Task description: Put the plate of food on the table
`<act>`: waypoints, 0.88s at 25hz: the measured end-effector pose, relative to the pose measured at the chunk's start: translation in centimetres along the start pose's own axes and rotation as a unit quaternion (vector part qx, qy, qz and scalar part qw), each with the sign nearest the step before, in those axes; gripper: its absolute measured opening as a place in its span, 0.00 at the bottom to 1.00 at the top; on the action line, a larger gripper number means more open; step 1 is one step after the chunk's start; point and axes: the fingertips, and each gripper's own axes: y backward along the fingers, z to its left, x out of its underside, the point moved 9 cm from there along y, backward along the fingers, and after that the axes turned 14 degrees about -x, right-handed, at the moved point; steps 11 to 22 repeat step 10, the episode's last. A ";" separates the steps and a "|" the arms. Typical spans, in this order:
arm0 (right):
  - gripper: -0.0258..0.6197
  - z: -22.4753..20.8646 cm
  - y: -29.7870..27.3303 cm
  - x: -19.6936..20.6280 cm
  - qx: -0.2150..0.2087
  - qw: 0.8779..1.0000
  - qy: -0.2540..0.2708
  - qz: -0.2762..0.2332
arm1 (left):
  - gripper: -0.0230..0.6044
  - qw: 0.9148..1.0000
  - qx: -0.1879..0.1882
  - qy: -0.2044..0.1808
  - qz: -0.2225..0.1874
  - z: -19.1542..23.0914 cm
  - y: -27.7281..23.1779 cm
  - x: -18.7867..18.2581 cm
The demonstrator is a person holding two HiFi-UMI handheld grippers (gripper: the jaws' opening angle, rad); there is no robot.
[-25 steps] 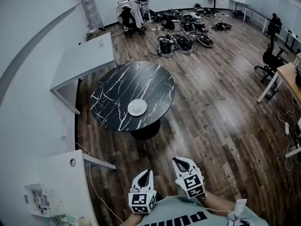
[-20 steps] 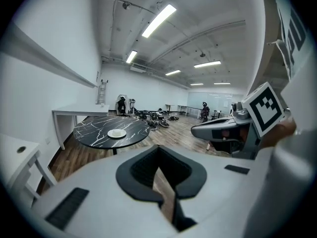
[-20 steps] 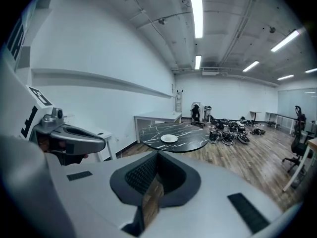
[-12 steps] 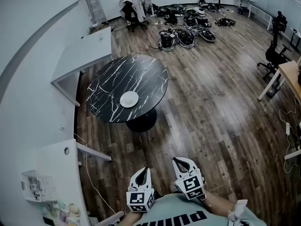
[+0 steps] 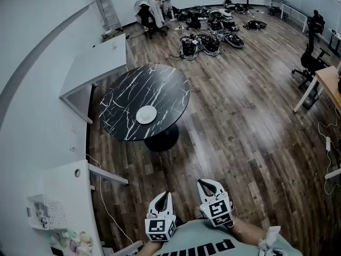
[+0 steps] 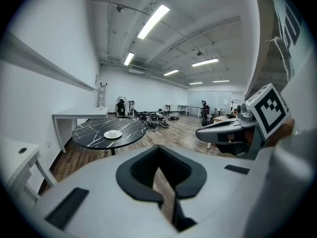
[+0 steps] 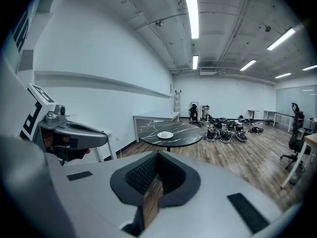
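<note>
A white plate [image 5: 146,114] rests on the round black marble table [image 5: 160,87], near its front edge; what lies on it is too small to make out. The plate [image 6: 113,134] and the table [image 6: 89,132] show far off in the left gripper view, and the plate [image 7: 165,135] on the table [image 7: 185,132] in the right gripper view. My left gripper [image 5: 164,195] and right gripper [image 5: 205,183] are held low by my body, well short of the table. The left gripper [image 6: 159,170] and right gripper [image 7: 156,178] are both shut, nothing between them.
White desks stand along the left wall [image 5: 95,63], and one is near me [image 5: 72,196]. A ladder [image 5: 105,7] leans at the back. Heaps of equipment [image 5: 210,41] lie on the wooden floor beyond the table. An office chair [image 5: 309,63] and a wooden desk [image 5: 329,84] are at the right.
The table and plate have slid a little left and up in the head view as the camera shifted. Both grippers stay shut and low by my body.
</note>
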 end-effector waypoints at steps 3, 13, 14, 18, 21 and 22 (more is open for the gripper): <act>0.05 0.1 -0.3 0.1 0.000 1.000 -0.001 0.000 | 0.05 1.000 0.002 0.000 0.001 0.2 -0.2 0.2; 0.05 0.4 -1.1 -0.3 -0.002 1.000 -0.003 0.006 | 0.05 1.000 0.011 -0.003 0.011 0.8 -0.5 0.1; 0.05 0.4 -1.1 -0.3 -0.002 1.000 -0.003 0.006 | 0.05 1.000 0.011 -0.003 0.011 0.8 -0.5 0.1; 0.05 0.4 -1.1 -0.3 -0.002 1.000 -0.003 0.006 | 0.05 1.000 0.011 -0.003 0.011 0.8 -0.5 0.1; 0.05 0.4 -1.1 -0.3 -0.002 1.000 -0.003 0.006 | 0.05 1.000 0.011 -0.003 0.011 0.8 -0.5 0.1; 0.05 0.4 -1.1 -0.3 -0.002 1.000 -0.003 0.006 | 0.05 1.000 0.011 -0.003 0.011 0.8 -0.5 0.1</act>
